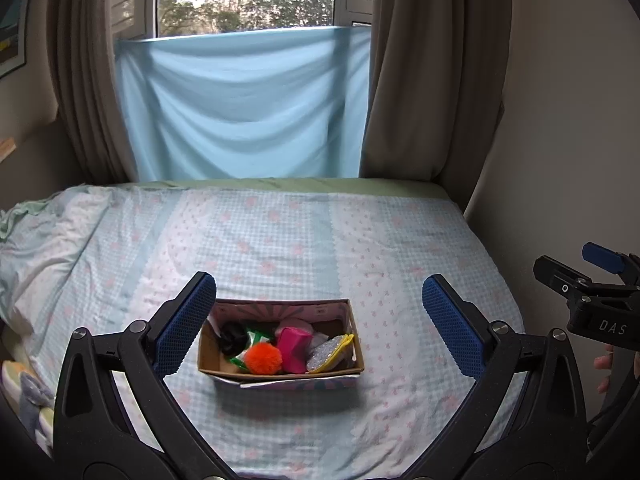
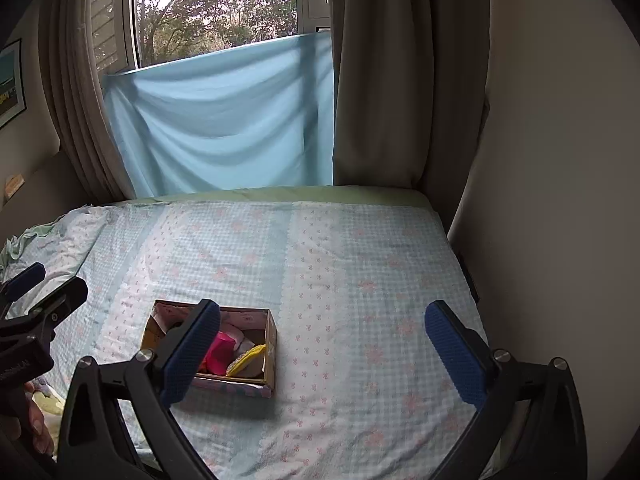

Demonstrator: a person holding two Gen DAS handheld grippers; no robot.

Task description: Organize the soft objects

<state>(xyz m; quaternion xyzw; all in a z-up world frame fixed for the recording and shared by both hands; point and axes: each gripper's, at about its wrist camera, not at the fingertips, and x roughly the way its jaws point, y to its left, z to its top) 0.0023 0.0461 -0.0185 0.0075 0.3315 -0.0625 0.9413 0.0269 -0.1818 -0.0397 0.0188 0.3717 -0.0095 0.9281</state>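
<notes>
Left claw [image 1: 320, 320], spread wide, frames the filled box [image 1: 280, 376] below.

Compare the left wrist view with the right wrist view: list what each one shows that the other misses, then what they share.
Only the left wrist view shows the orange pom-pom, the black soft item and the green-and-white item in the box; in the right wrist view a finger of the right gripper hides that end.

Only the right wrist view shows the box's outer right wall.

Both show the cardboard box on the bed, the pink item, the yellow-edged pad, the blue cloth across the window, and both grippers open and empty, including the left gripper.
</notes>
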